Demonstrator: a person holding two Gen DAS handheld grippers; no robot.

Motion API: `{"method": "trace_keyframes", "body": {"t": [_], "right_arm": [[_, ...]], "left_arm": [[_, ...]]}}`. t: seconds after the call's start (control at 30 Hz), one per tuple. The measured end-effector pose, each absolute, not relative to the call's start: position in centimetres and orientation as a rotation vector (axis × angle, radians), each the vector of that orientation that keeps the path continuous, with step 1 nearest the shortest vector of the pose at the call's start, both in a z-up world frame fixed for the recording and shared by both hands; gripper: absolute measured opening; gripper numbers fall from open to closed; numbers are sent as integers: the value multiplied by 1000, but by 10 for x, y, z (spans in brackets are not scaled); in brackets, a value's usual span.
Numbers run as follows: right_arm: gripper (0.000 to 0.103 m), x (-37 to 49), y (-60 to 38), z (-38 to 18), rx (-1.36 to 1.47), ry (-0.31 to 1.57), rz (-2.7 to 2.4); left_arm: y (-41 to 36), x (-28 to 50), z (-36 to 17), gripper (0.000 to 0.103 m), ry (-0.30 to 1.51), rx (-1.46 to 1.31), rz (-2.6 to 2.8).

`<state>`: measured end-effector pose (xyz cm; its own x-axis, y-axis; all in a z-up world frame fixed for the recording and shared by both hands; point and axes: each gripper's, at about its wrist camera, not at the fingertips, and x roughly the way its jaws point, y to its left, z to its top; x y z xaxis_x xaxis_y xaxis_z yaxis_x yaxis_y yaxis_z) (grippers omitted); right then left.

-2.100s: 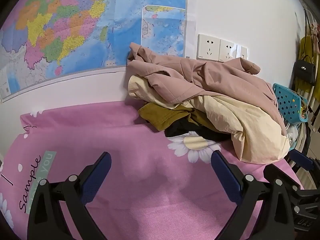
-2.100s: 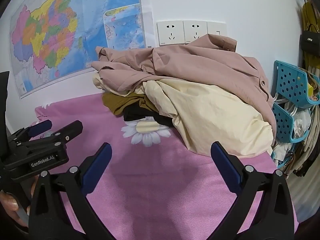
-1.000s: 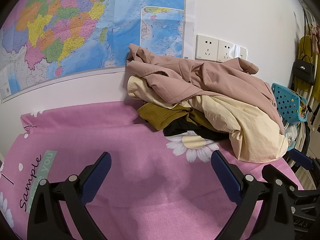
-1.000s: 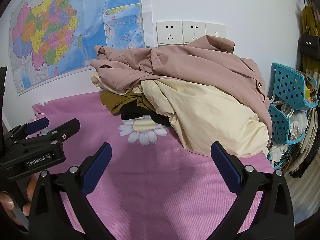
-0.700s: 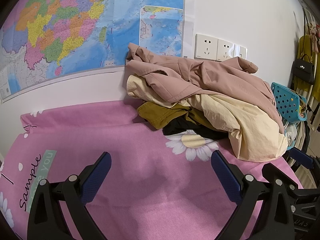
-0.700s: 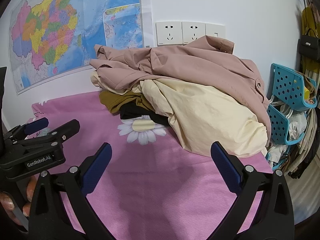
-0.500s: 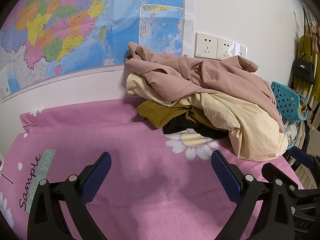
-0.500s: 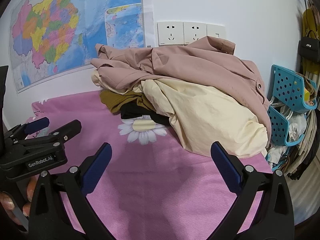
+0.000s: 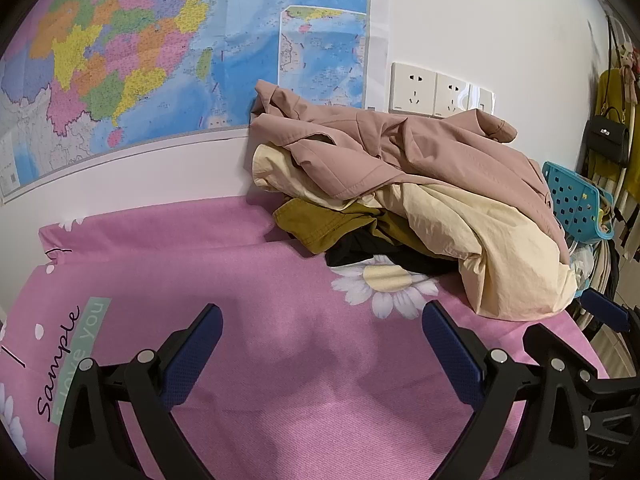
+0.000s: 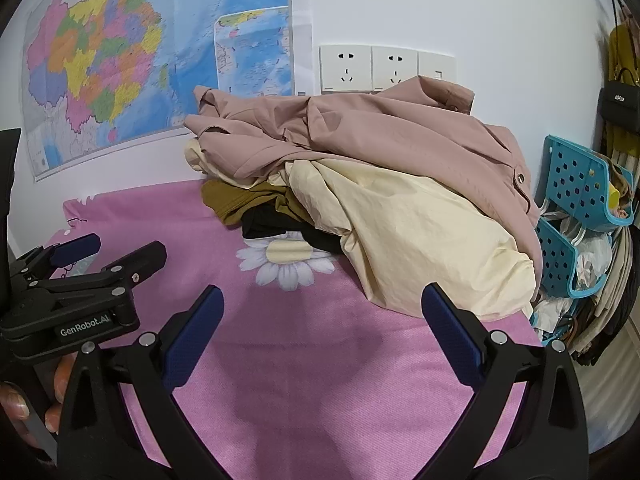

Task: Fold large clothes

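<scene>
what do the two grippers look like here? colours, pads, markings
Both match: the left gripper and right gripper have black plastic V-shaped frames with silver screws. Their fingers carry textured dark blue pads. White "GenRobot.AI" lettering marks the left gripper's side in the right wrist view. No cables visible.

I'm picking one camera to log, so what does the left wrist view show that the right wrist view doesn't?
Only the left wrist view shows the "Sample" lettering on the pink sheet. Only the right wrist view shows the person's fingers and the basket rack's lower tier. Both show the open left gripper, open right gripper, dusty-pink jacket and cream garment.
</scene>
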<state>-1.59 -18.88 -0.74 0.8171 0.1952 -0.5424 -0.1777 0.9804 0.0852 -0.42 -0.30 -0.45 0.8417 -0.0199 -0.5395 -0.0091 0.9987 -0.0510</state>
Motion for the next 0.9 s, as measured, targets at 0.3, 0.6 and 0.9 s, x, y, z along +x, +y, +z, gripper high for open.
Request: {"method": "trace_keyframes", "body": {"t": [0.3,0.6,0.9], "right_arm": [[98,-13,-187,-5,12,574,200],[97,-8,-184,-6,-10,579,205],[97,6,-186,3,-39,559,229]], "left_arm": [[-1,-1,-6,96,580,-52,-4],[1,3,-8,96,585,-63,-15],[4,16,-7,96,588,-67,-19]]}}
